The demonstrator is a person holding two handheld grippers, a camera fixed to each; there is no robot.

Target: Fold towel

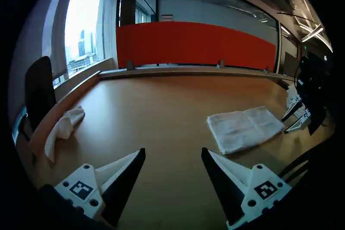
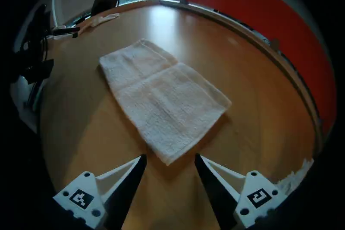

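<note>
White folded towel (image 2: 161, 100) lies before the wide right gripper (image 2: 170, 160), left gripper (image 1: 172, 155) equally wide, another cloth (image 2: 297, 177) cut off.

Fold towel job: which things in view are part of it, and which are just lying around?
Part of the job:
- white towel, flat on the table
- left hand-held gripper, open
- right hand-held gripper, open, just short of the towel's near corner

Lying about:
- crumpled cloth at the table's edge
- black chair
- red partition
</note>
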